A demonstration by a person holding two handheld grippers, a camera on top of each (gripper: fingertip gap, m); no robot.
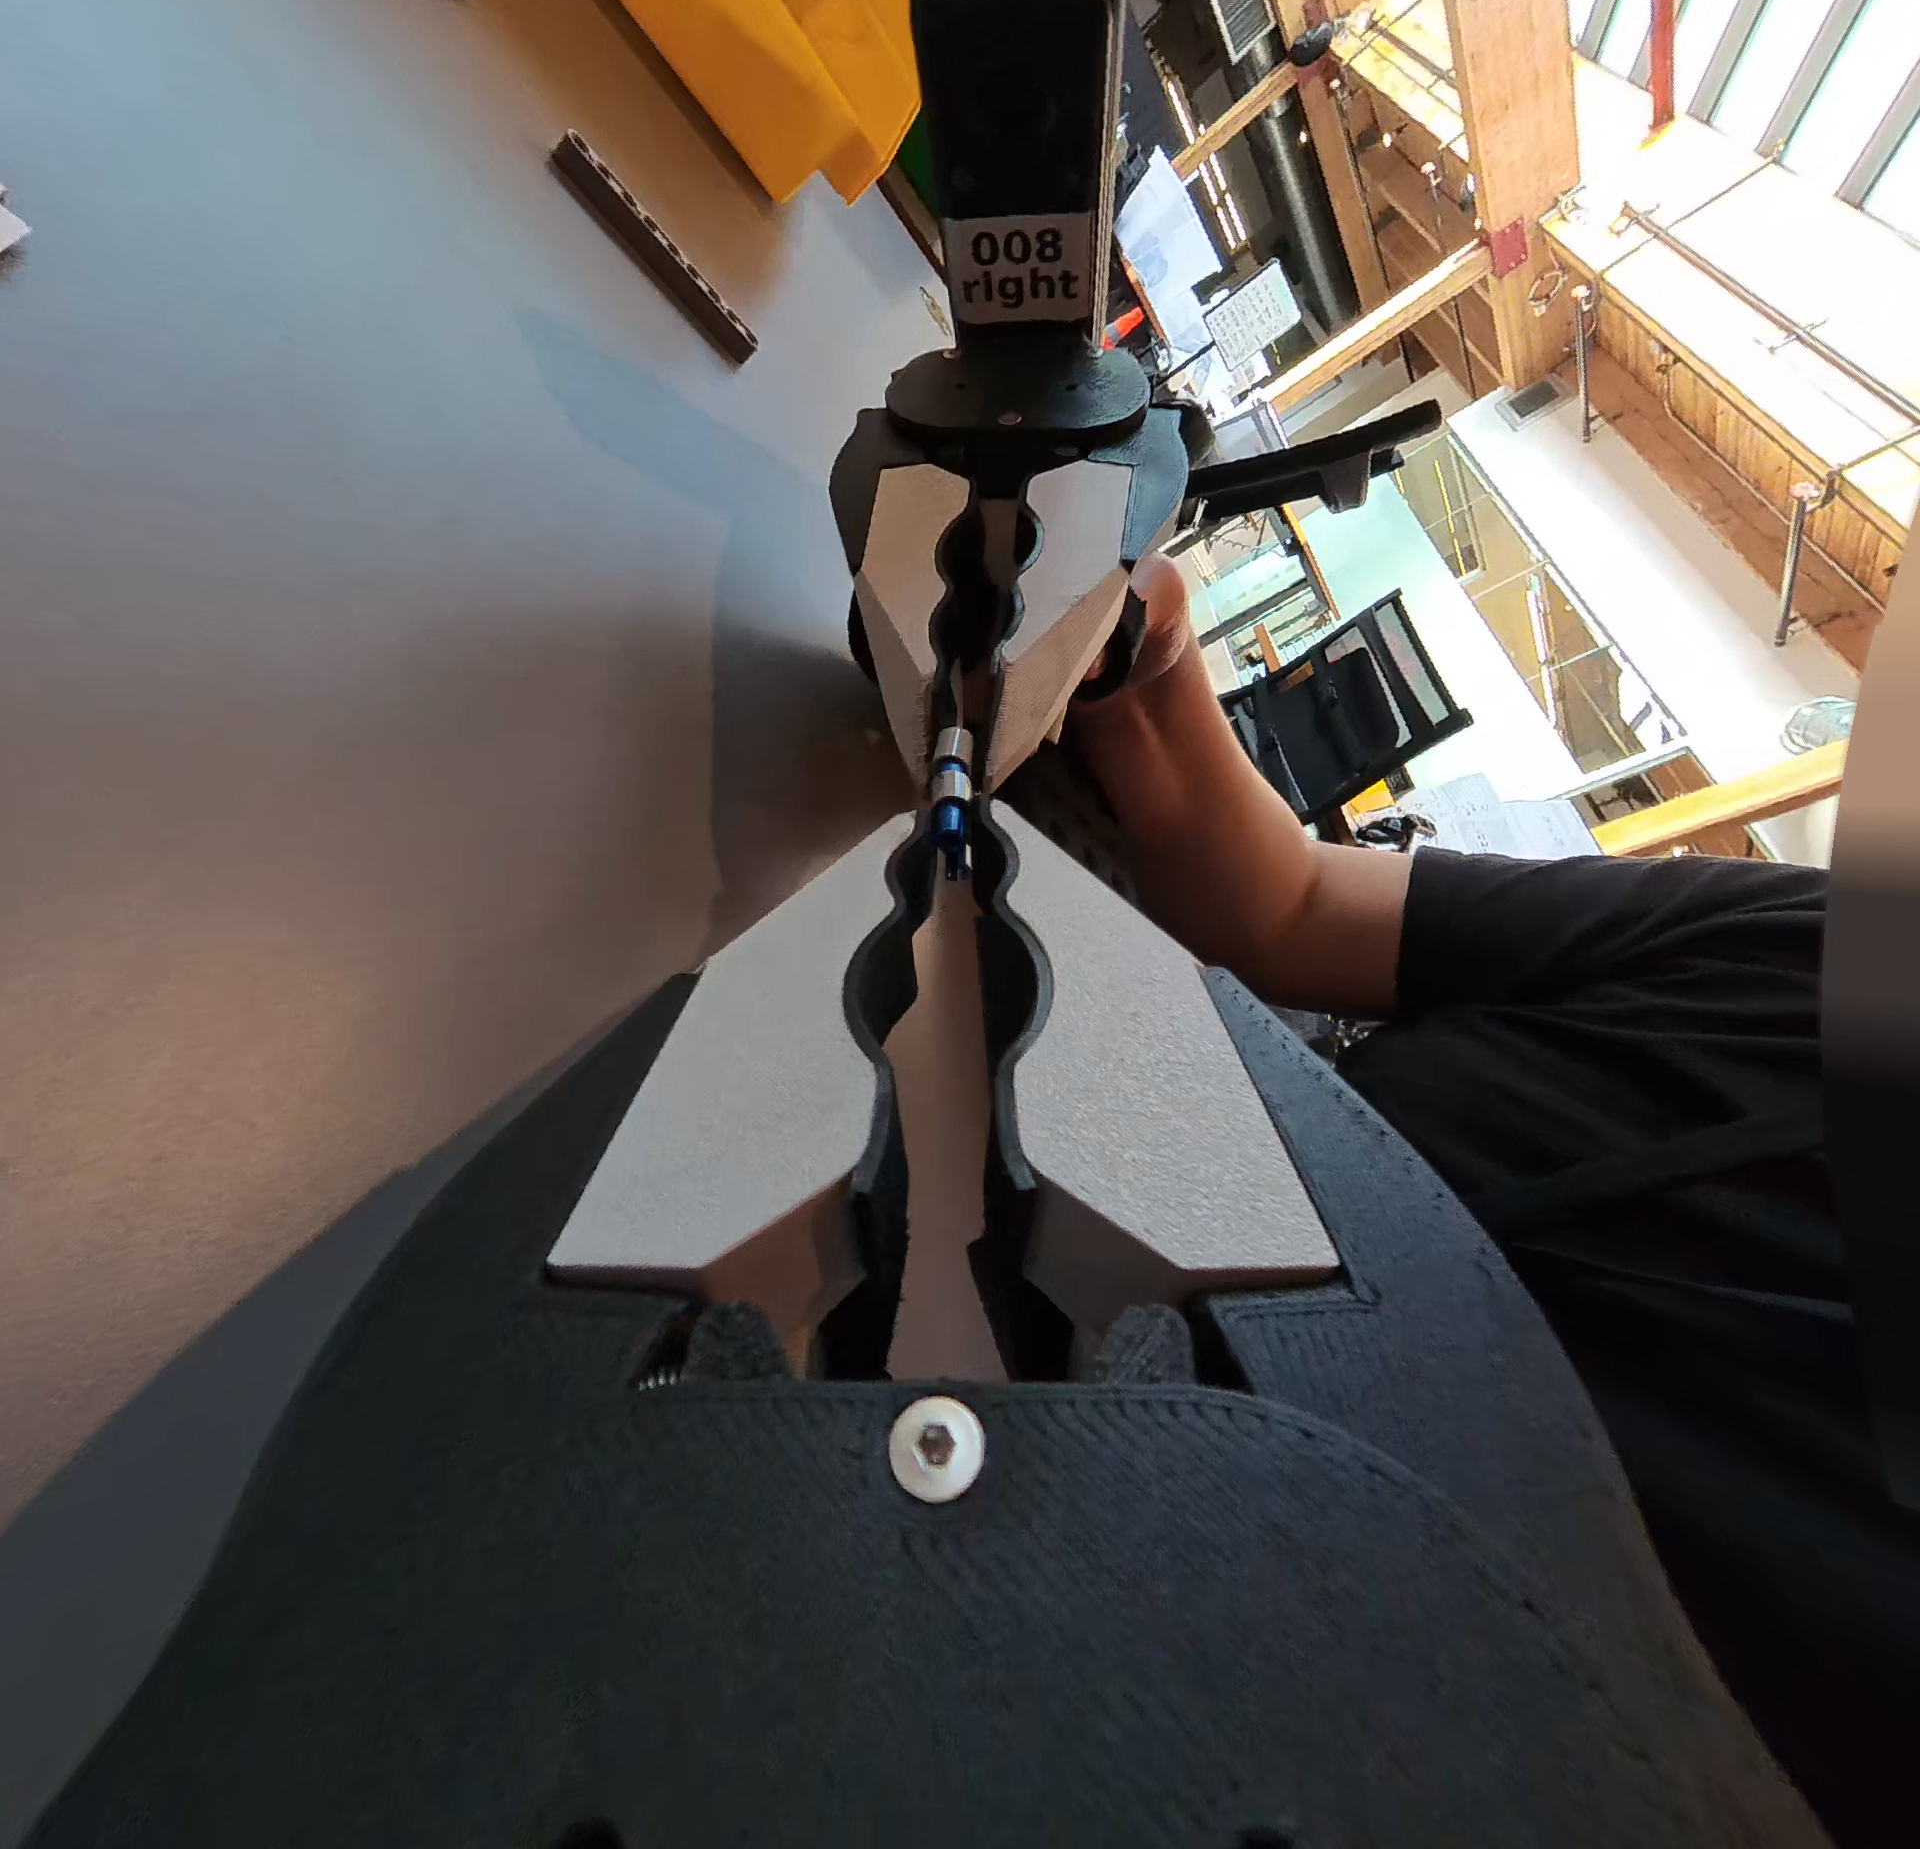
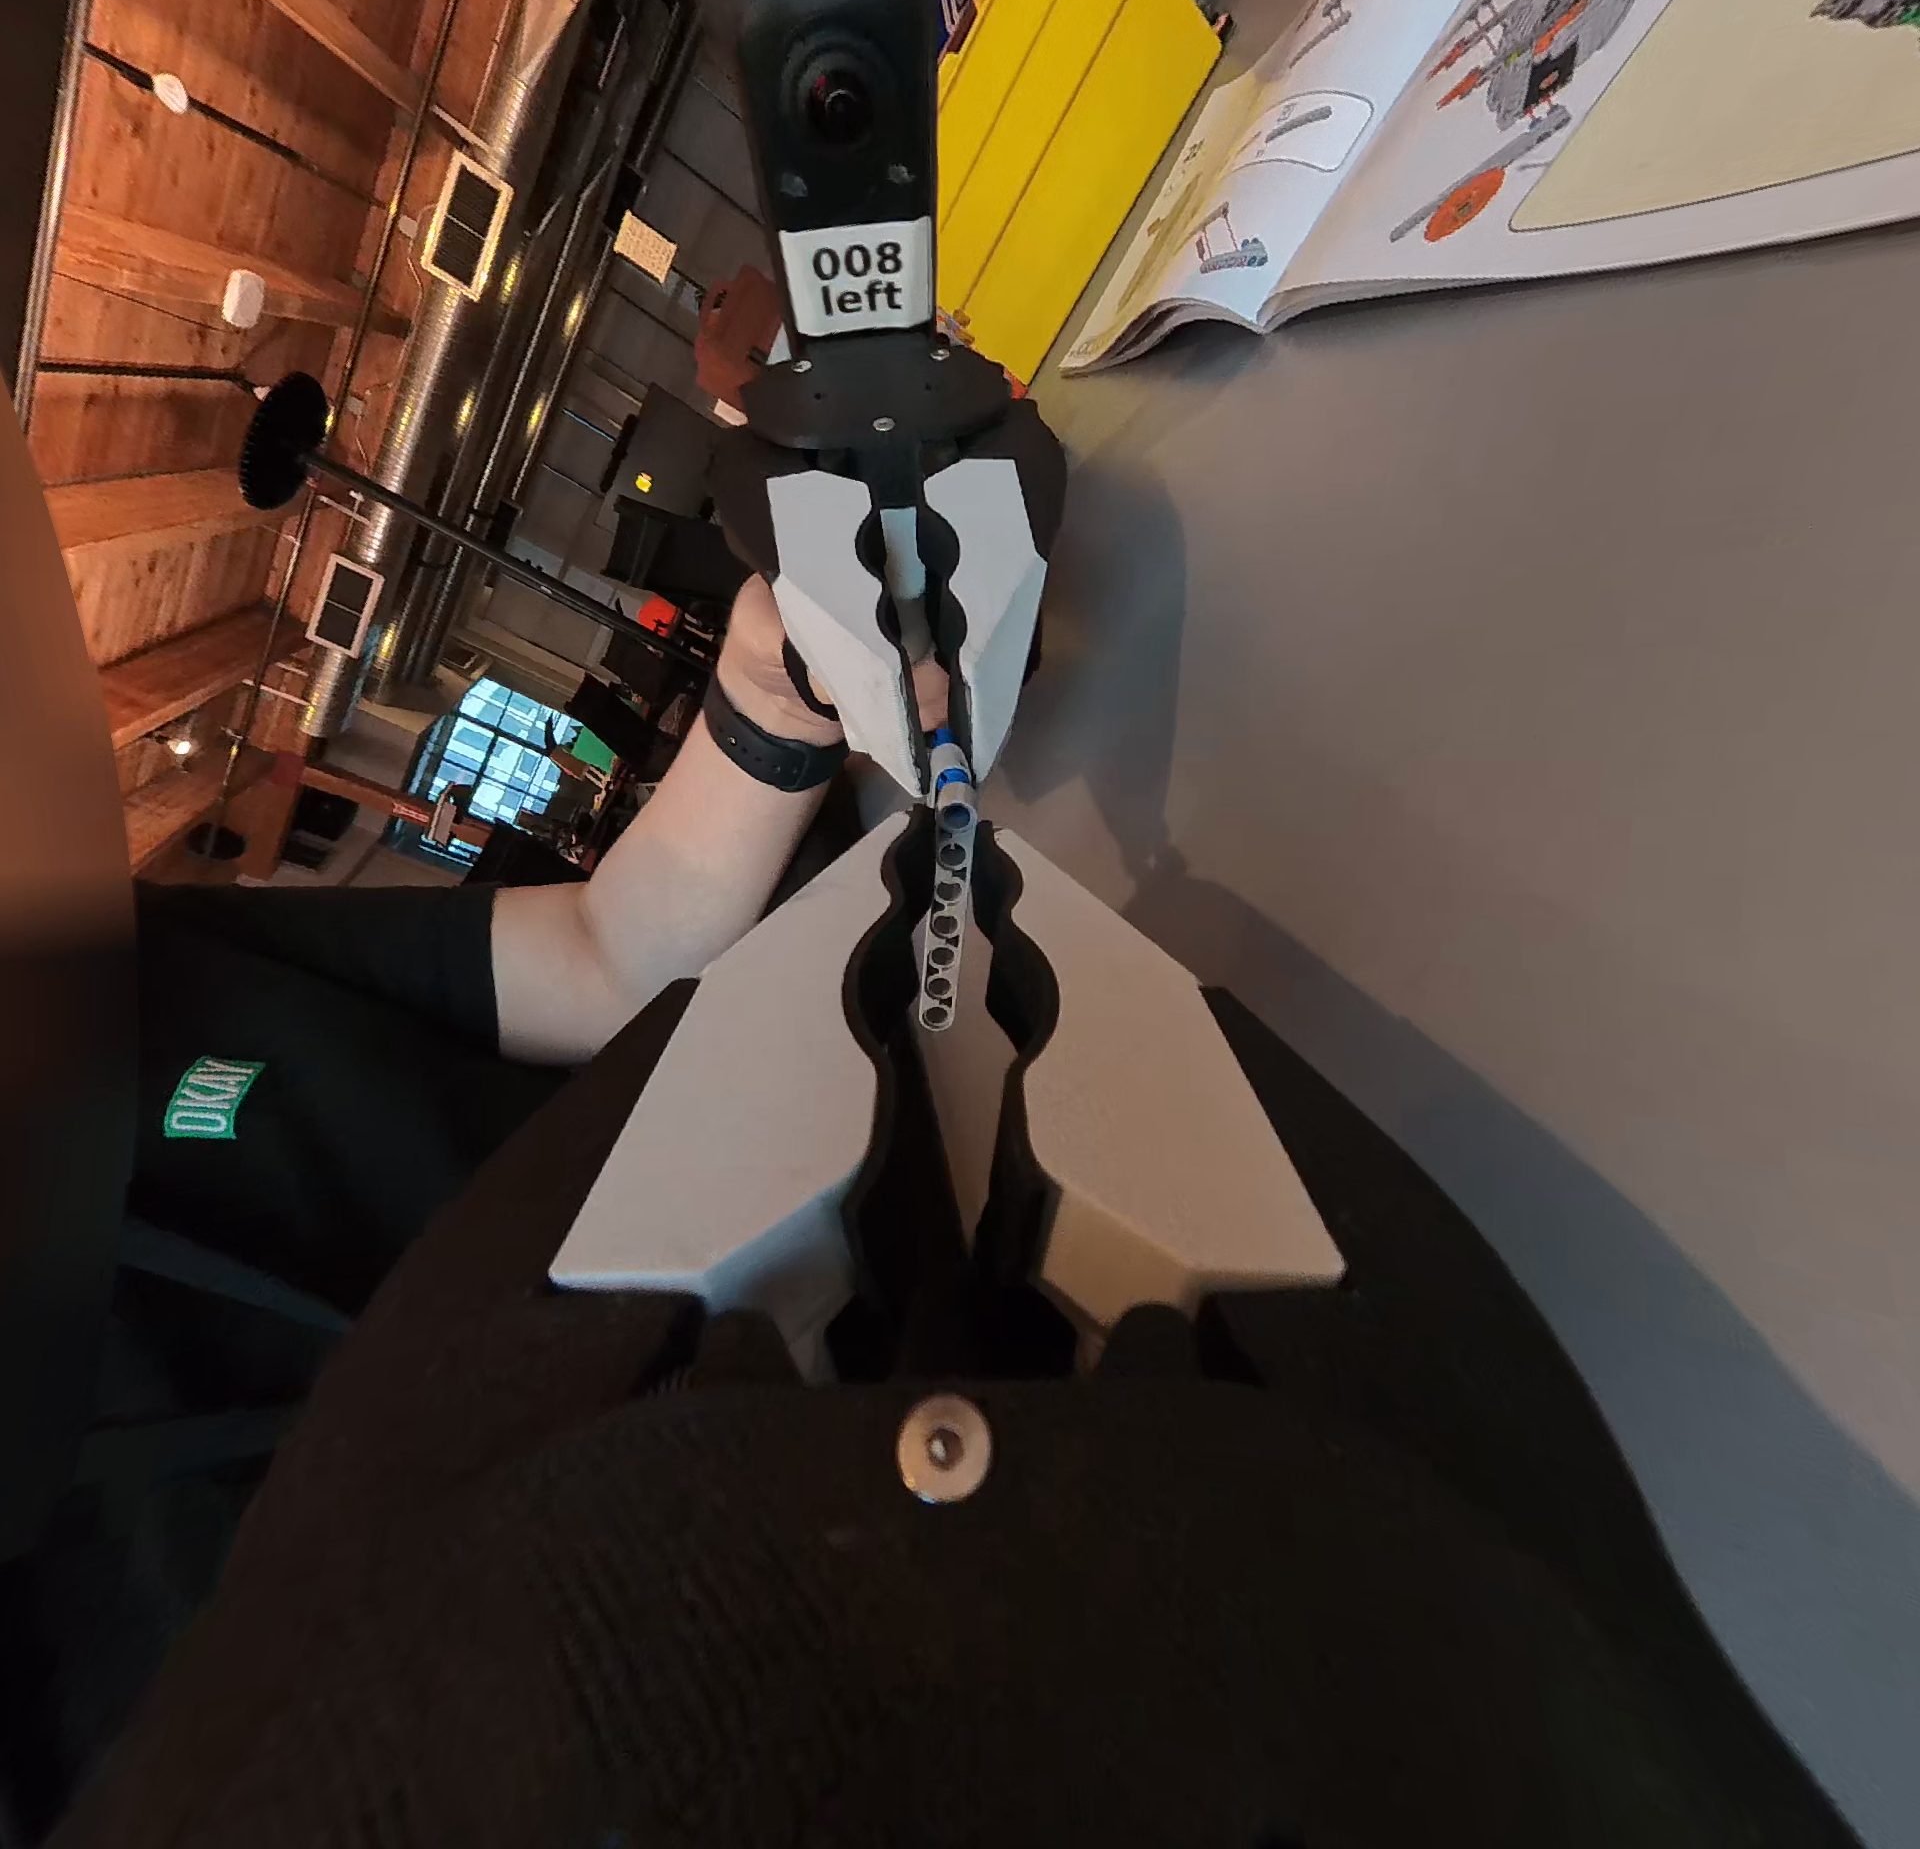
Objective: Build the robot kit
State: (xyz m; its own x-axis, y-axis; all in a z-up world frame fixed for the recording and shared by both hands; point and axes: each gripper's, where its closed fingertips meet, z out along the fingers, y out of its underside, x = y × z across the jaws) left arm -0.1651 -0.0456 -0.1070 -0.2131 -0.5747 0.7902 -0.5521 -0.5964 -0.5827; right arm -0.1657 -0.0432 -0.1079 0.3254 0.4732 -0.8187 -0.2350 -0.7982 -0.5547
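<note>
The two grippers meet tip to tip above a grey table (image 1: 312, 552). My left gripper (image 1: 951, 828) is shut on a small blue pin (image 1: 948, 835). My right gripper (image 2: 951, 823) is shut on a light grey beam with a row of holes (image 2: 943, 932), which lies along its fingers. In the left wrist view the beam's end (image 1: 953, 776) pokes out of the right gripper (image 1: 961, 760) and touches the pin. In the right wrist view the left gripper (image 2: 948, 760) holds the pin (image 2: 940, 739) at the beam's end hole.
A dark beam (image 1: 655, 241) lies on the table, with a yellow bin (image 1: 758, 43) behind it. An open instruction booklet (image 2: 1455, 137) lies beside the yellow bin (image 2: 1049, 137). A black gear on a long axle (image 2: 281, 438) shows at left. A person's hands hold both grippers. Left and right tips are no more than a few centimetres apart.
</note>
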